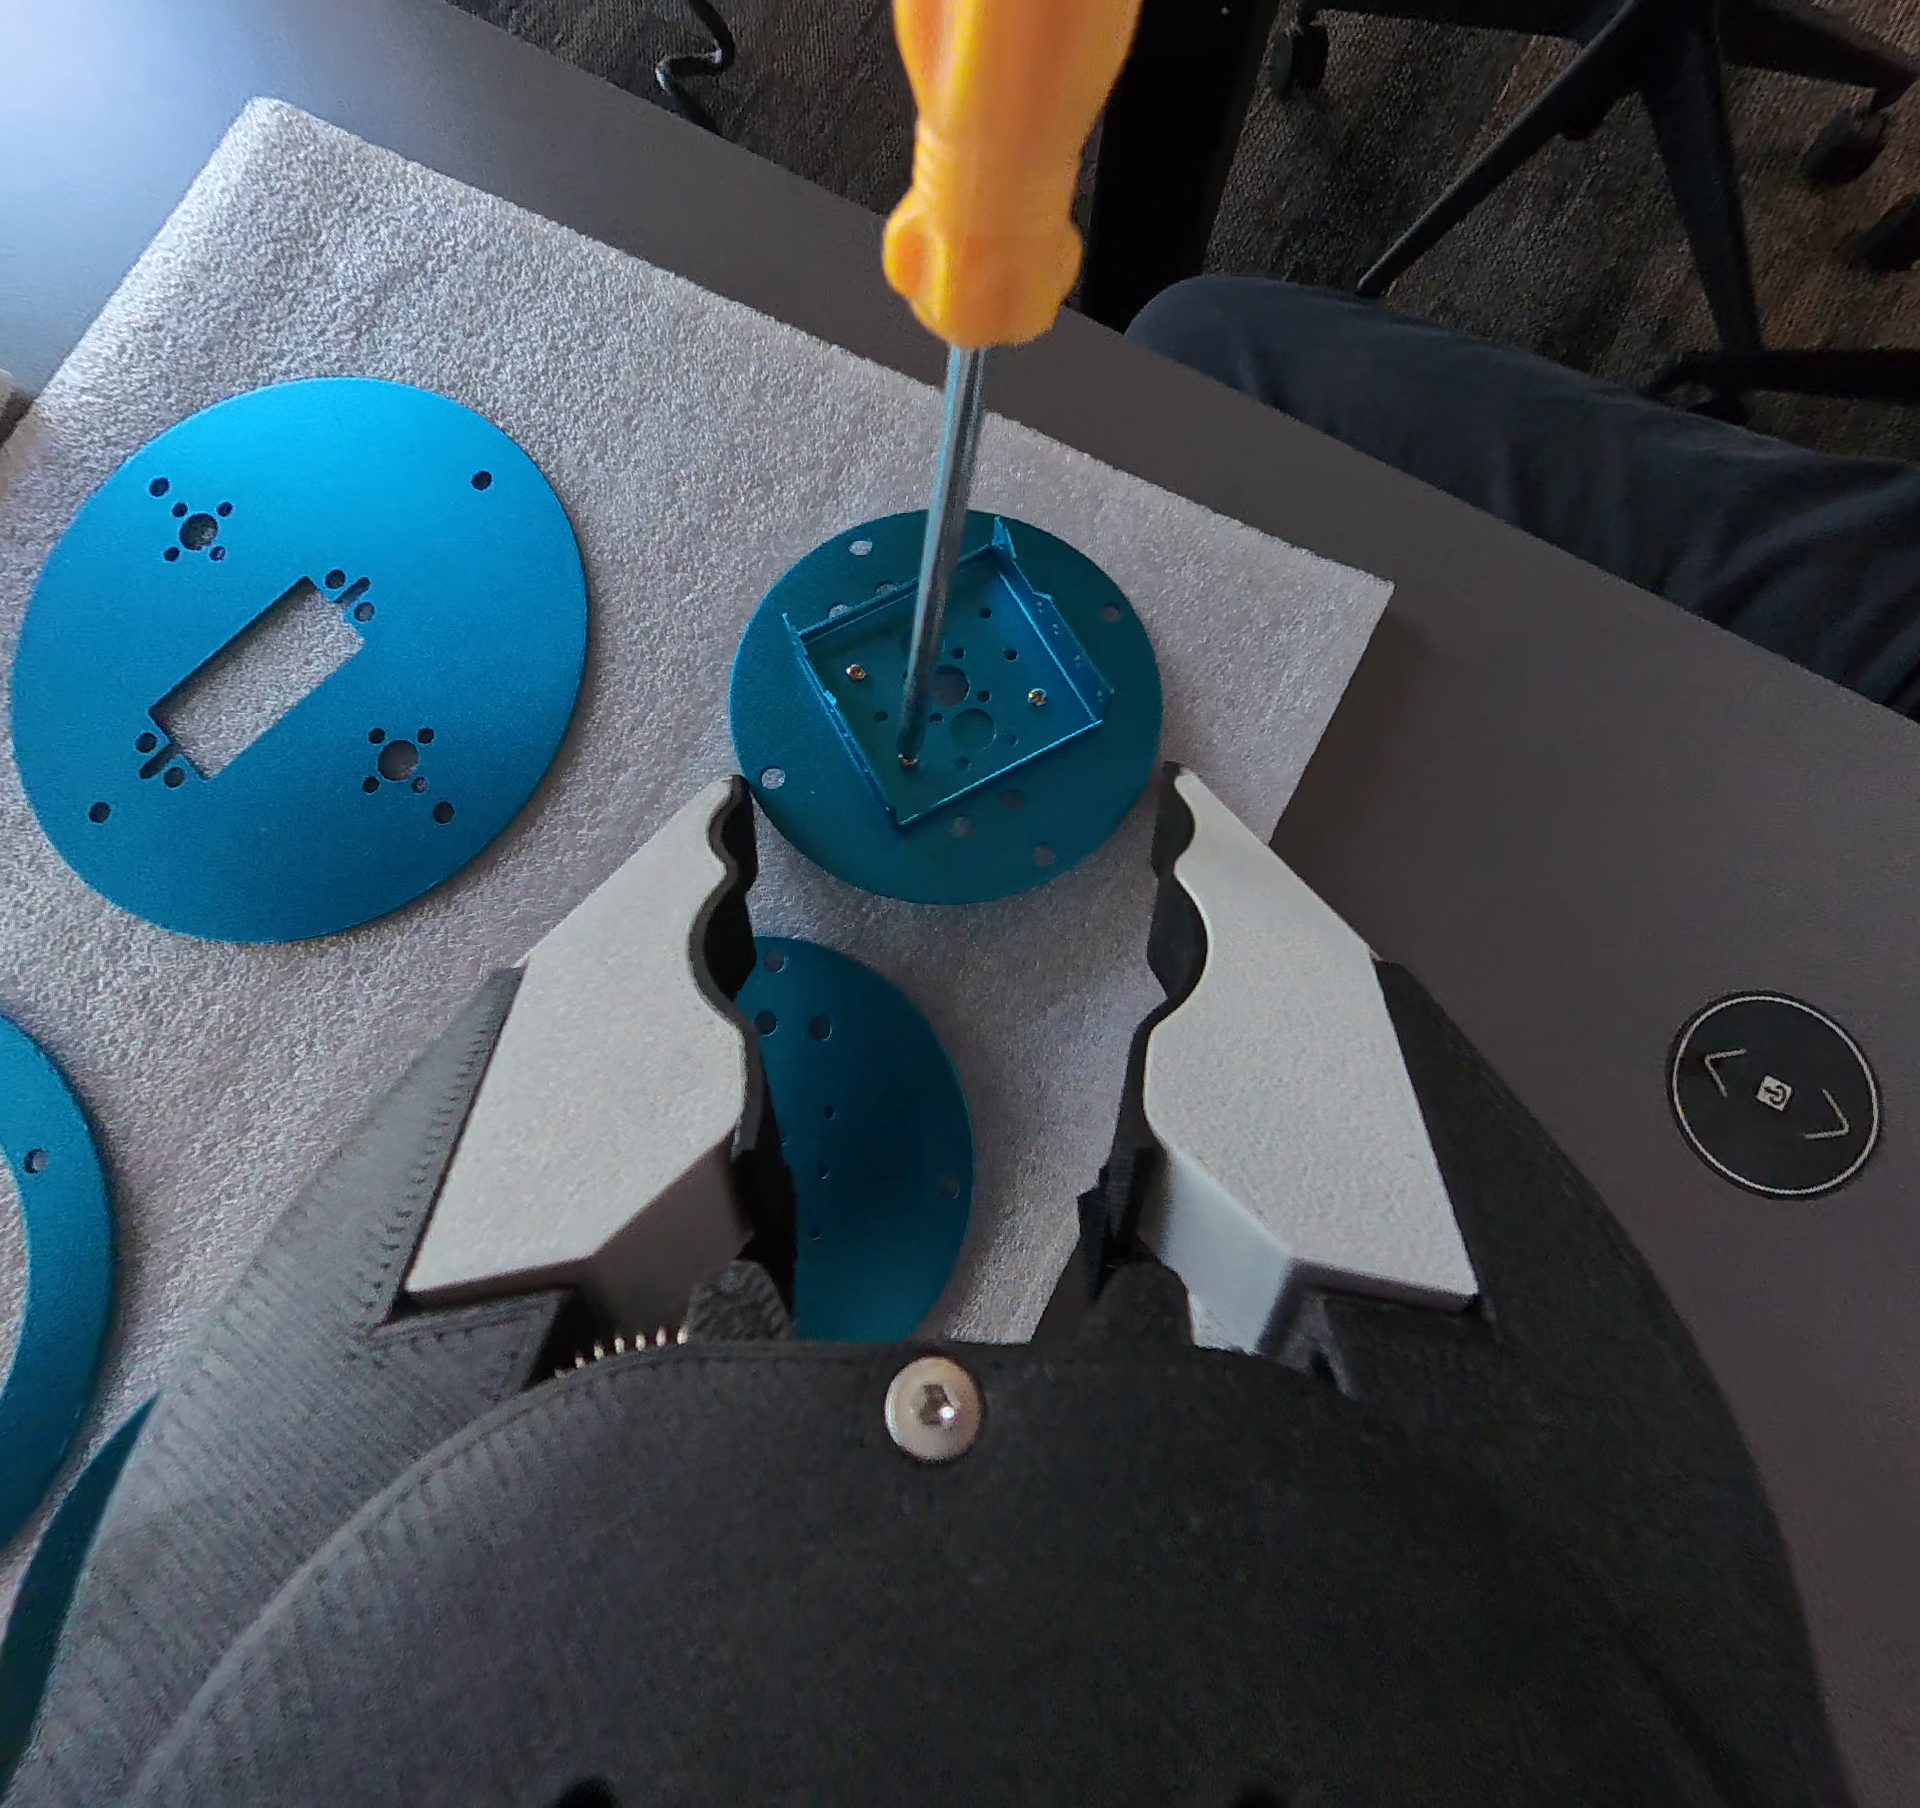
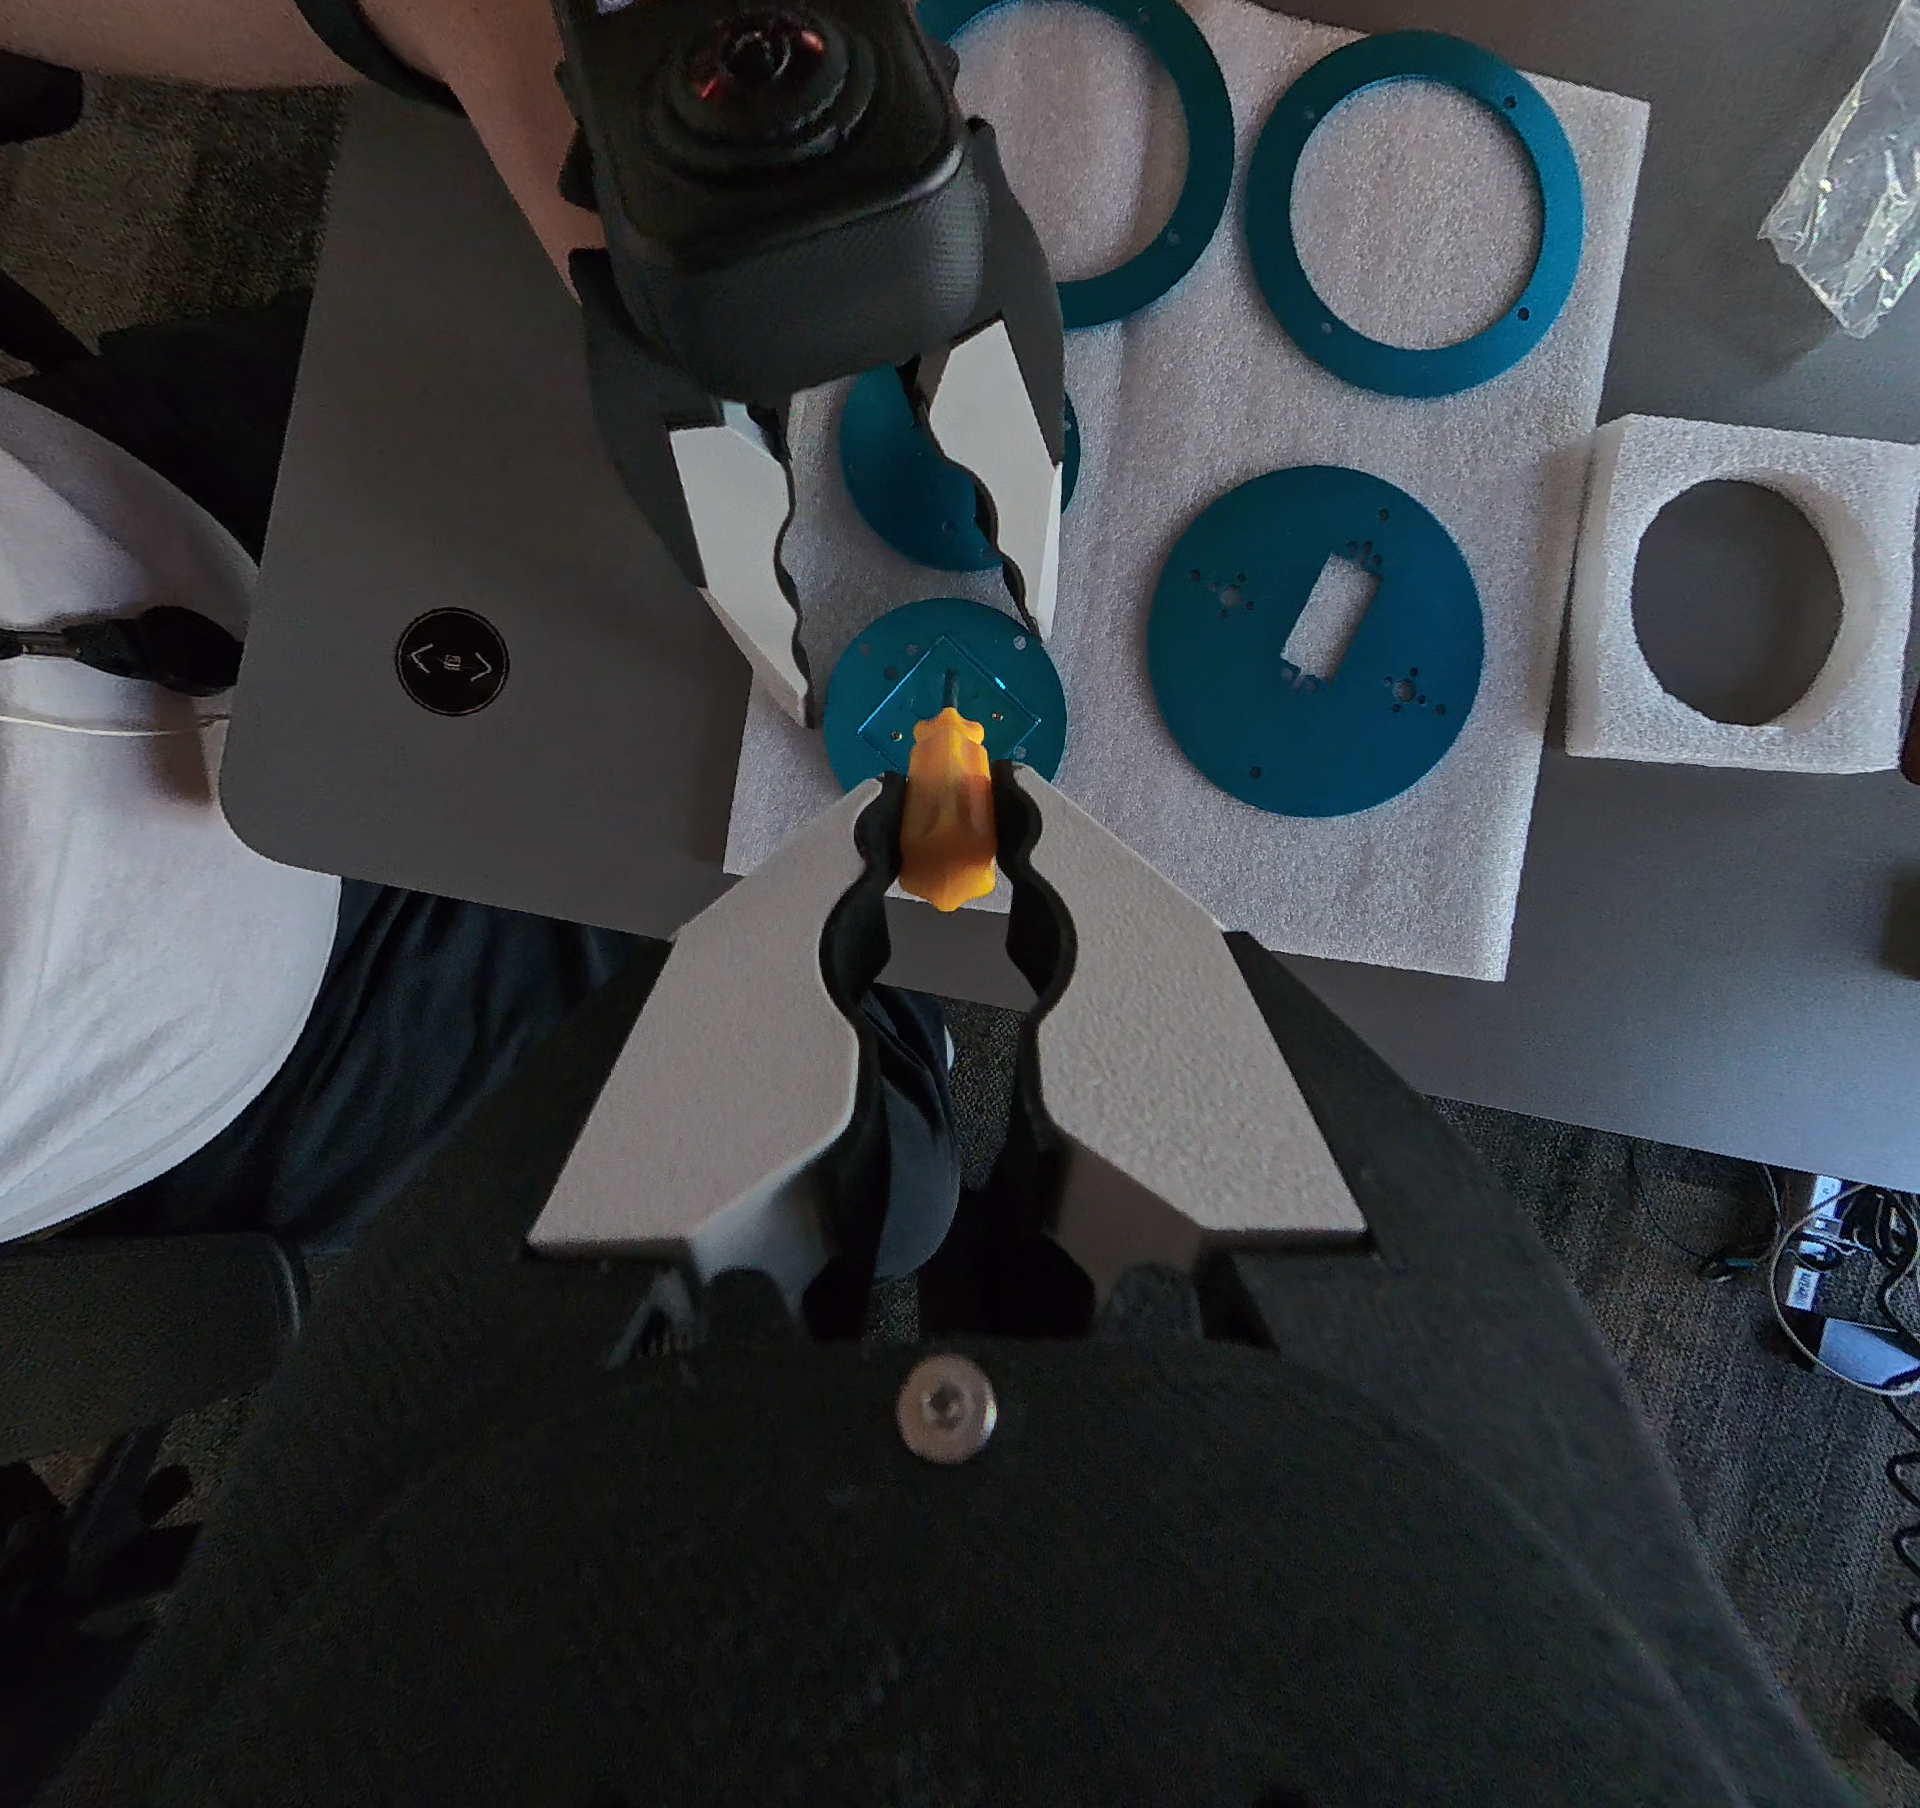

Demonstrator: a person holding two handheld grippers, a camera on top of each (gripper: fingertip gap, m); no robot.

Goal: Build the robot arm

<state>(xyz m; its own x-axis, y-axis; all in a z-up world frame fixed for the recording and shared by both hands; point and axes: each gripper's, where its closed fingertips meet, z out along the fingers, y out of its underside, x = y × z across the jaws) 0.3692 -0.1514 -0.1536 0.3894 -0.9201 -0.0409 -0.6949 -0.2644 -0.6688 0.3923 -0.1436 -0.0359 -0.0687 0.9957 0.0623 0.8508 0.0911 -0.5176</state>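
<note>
A small blue disc [image 1: 831, 823] with a square blue bracket [image 1: 1049, 719] on it lies on white foam [image 1: 520, 304]. An orange-handled screwdriver [image 1: 997, 117] stands upright with its tip on a brass screw [image 1: 906, 757] in the bracket's near corner. My right gripper [image 2: 943, 802] is shut on the screwdriver handle [image 2: 945, 823], looking straight down on the disc [image 2: 862, 761]. My left gripper [image 1: 951, 802] is open and empty, its fingertips at either side of the disc's near edge. It also shows in the right wrist view [image 2: 914, 636]. A second small blue disc [image 1: 873, 1135] lies between its fingers.
A large blue disc with a rectangular cut-out [image 1: 301, 657] lies left of the small one. Two blue rings [image 2: 1413, 210] lie at the foam's far side, beside a white foam block with a round hole [image 2: 1621, 615] and a clear bag [image 2: 1860, 189]. The table edge [image 1: 1558, 595] and a person's leg [image 1: 1558, 470] are close. There is about 12 centimeters between the tips of the two grippers.
</note>
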